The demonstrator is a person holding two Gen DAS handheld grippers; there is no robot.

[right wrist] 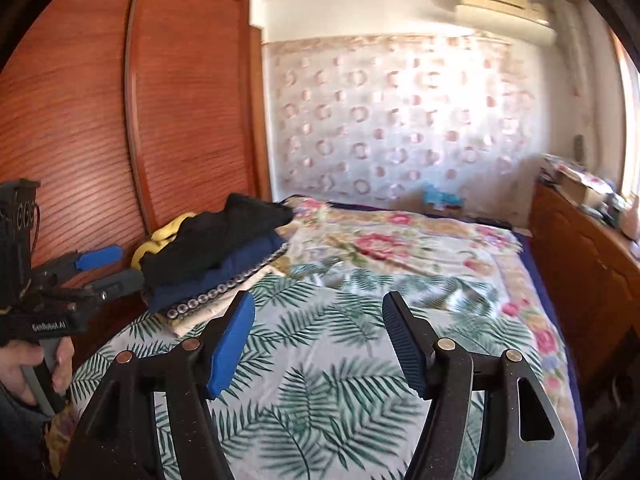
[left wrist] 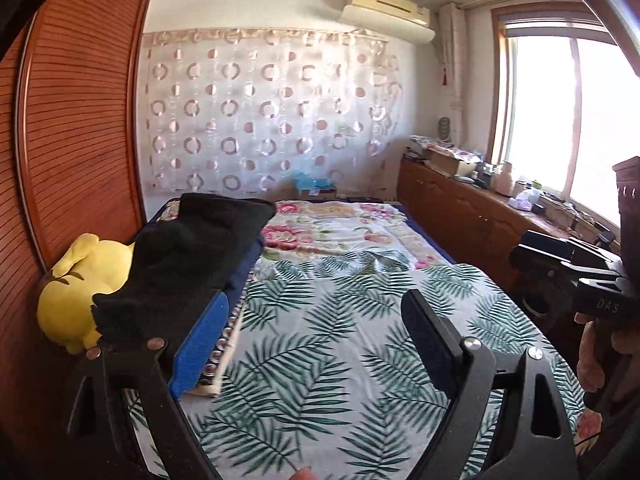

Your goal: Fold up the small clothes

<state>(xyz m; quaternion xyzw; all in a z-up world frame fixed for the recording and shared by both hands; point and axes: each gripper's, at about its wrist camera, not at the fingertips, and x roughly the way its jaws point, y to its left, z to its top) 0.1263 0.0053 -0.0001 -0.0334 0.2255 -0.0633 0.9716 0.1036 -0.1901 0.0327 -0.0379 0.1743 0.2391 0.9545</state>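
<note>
Step in hand, as I read it: between garments. Both grippers are empty and up off the bed, w/ a stack of folded clothes (right wrist: 216, 264) sitting at the bed's left edge by the wardrobe (right wrist: 80, 120). No loose garment shows on the bedspread in front, so the next piece to fold is out of frame or not there; can't tell which.

Left gripper (left wrist: 316, 356): fingers spread wide, nothing between them, only leaf-print sheet behind. In the left wrist view its left finger overlaps the stack's near end, but that may just be line of sight; in the right wrist view it sits just beside the pile, not clamped on it. Right gripper (right wrist: 320, 344): fingers moderately apart, also empty, pointing down over the open middle of the bed.

Next move prob. calls for finding the next small garment, bringing both grippers down flat to it and pinching two corners or edges. Thin cloth on a soft bed means the fingers need to press in a bit to catch only one layer.

Materials:
- Stack: top layer black, soft, slightly rumpled; navy fabric under it; lower layer pale w/ a beaded or printed ring trim along the edge.
- Yellow plush toy (left wrist: 80, 288) behind the stack, rounded, fuzzy.
- Bedspread (right wrist: 320, 400): white w/ green palm fronds, smooth; floral quilt (right wrist: 400, 248) farther back, pink blooms, a few creases.
- Wardrobe: reddish wood, ribbed slats.
- Finger pads blue, ridged rubber.
</note>
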